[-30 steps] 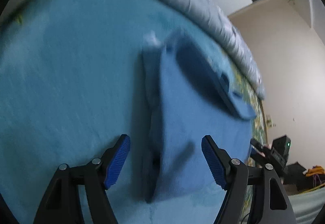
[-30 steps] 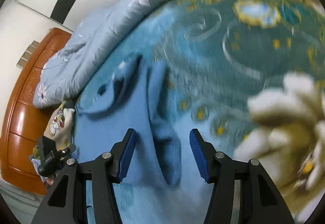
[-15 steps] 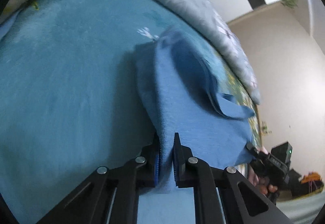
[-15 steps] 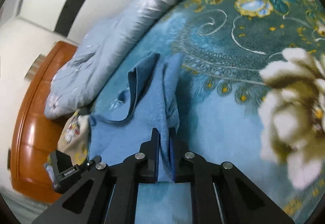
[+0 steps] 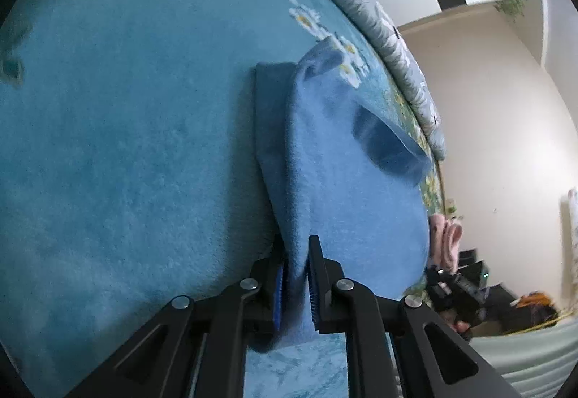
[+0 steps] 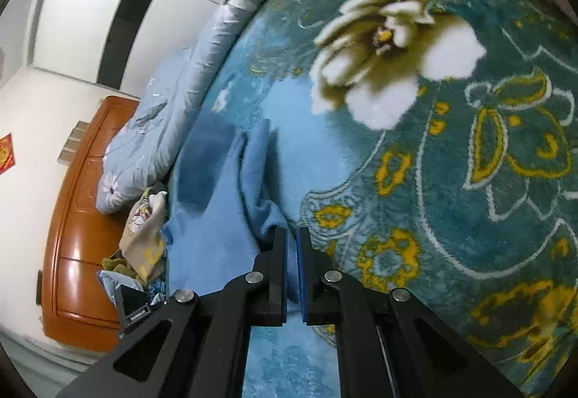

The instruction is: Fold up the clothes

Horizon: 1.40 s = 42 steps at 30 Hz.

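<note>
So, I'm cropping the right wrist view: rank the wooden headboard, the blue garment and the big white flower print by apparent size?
1. Blue garment
2. White flower print
3. Wooden headboard

The flower and headboard look close, and fisheye distortion makes that pair unsure.
</note>
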Motion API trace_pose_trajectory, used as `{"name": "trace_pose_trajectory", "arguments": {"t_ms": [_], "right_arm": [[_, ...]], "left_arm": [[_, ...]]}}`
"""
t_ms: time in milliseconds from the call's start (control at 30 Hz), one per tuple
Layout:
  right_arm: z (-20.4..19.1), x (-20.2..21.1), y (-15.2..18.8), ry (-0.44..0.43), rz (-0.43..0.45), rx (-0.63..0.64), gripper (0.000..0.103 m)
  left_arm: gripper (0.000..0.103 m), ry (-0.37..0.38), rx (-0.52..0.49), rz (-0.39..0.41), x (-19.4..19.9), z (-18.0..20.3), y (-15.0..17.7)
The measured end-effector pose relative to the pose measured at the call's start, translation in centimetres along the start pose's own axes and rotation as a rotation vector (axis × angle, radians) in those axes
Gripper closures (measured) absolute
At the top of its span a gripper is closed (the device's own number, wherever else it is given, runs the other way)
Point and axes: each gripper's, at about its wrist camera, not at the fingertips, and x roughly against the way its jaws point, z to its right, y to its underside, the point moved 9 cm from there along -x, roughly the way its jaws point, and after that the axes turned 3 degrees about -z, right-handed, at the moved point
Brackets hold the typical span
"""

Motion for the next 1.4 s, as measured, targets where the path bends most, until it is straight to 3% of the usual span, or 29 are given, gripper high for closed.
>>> {"name": "trace_pose_trajectory", "arguments": {"t_ms": [67, 100, 133, 167, 200, 567, 700, 800, 867, 933, 1033, 1167, 1233, 1300, 1400], "right_arm": [[-0.4, 0.1, -0.2, -0.004, 0.02, 0.021, 0.095], [-0.6, 0.0, -0.4, 0.0, 0.028, 0.036, 0.088], [-0.9, -0.2, -0.6, 0.004, 0.035, 0.049, 0.079], [-1.1, -0.6, -0.6, 0.005, 0.03, 0.054, 0.061], [-1.4, -1.0, -0.5, 0.006, 0.026, 0.059, 0.053], [-3.1, -6.7, -1.8, 0.004, -0.027, 0.092, 0.053], [-3.6, -7.4, -2.1, -0.01, -0.023, 0.087, 0.055], [-3.2, -7.0, -1.9, -0.032, -0.036, 0.065, 0.067], [-2.9, -6.9, -1.6, -0.049, -0.045, 0.059, 0.068], [-2.8, -6.9, -1.4, -0.067, -0.049, 0.055, 0.068], [-2.8, -6.7, -1.2, -0.072, -0.036, 0.037, 0.068], [-2.7, -6.3, -0.6, -0.065, -0.002, 0.002, 0.067], [-2.8, -6.0, -0.2, -0.064, 0.003, -0.001, 0.067], [-2.6, -5.9, 0.0, -0.077, 0.008, -0.017, 0.067], [-2.3, -5.9, 0.1, -0.098, 0.023, -0.073, 0.067]], "left_arm": [[0.067, -0.054, -0.041, 0.041, 1.1, 0.1, -0.5], [0.051, -0.078, -0.054, 0.062, 2.3, -0.1, -0.9], [0.042, -0.102, -0.068, 0.076, 2.1, -0.1, -1.4], [0.04, -0.125, -0.081, 0.09, 1.9, -0.1, -1.9], [0.04, -0.133, -0.094, 0.09, 1.7, -0.1, -2.2], [0.039, -0.087, -0.108, 0.054, -3.0, 1.9, -5.2], [0.041, -0.066, -0.088, 0.066, -2.8, 1.9, -5.4], [0.039, -0.123, -0.085, 0.13, -0.8, 1.7, -5.3], [0.039, -0.149, -0.124, 0.181, 1.0, 3.0, -4.6], [0.039, -0.089, -0.182, 0.212, 1.5, 6.1, -4.1], [0.039, 0.026, -0.263, 0.122, -1.7, 10.8, -2.1], [0.039, 0.034, -0.311, -0.072, -8.6, 12.9, 0.9], [0.039, 0.025, -0.318, -0.104, -10.3, 13.0, 1.7], [0.039, 0.024, -0.342, -0.084, -10.5, 13.1, 1.8], [0.039, 0.072, -0.324, -0.094, -10.1, 12.7, 1.9]]}}
